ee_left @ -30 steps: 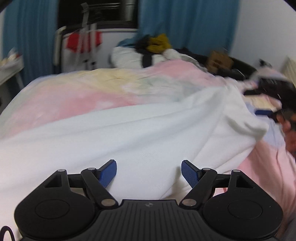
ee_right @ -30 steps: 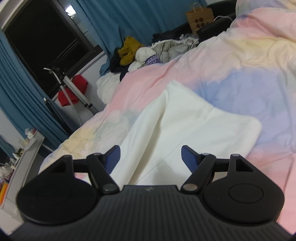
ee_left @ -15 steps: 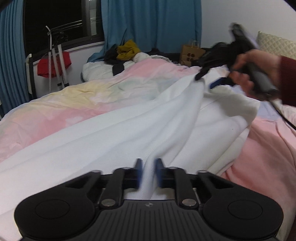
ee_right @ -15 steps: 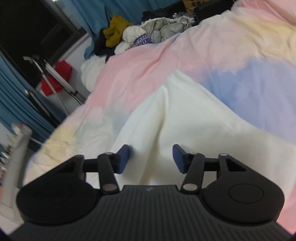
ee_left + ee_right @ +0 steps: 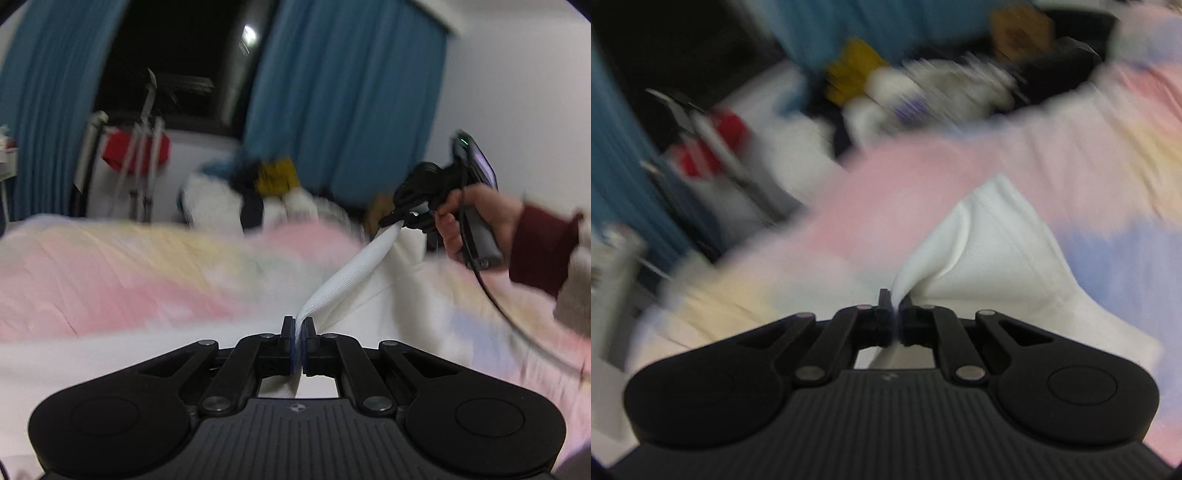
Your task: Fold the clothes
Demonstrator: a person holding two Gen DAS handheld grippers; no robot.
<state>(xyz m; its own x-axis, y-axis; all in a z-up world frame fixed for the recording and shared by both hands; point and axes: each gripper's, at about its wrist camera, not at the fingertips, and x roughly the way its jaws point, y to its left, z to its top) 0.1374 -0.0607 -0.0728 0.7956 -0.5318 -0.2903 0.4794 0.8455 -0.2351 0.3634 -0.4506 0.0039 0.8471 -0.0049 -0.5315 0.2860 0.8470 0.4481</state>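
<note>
A white garment [image 5: 354, 262] lies on a pastel pink, yellow and blue bedspread [image 5: 110, 266]. My left gripper [image 5: 299, 326] is shut on its ribbed hem, which stretches taut up to my right gripper [image 5: 402, 218], held by a hand in a dark red sleeve at the right. In the right wrist view my right gripper [image 5: 894, 301] is shut on a bunched fold of the white garment [image 5: 990, 251], lifted off the bedspread [image 5: 886, 192]. Both views are motion-blurred.
A pile of clothes with a yellow item [image 5: 275, 179] lies at the far end of the bed. A stand with a red cloth [image 5: 136, 151] is by the dark window. Blue curtains [image 5: 343, 92] hang behind. A brown paper bag [image 5: 1019, 33] stands far right.
Both grippers closed on the white garment; the right was still open half a second ago. Both have lifted, pulling the hem taut between them.
</note>
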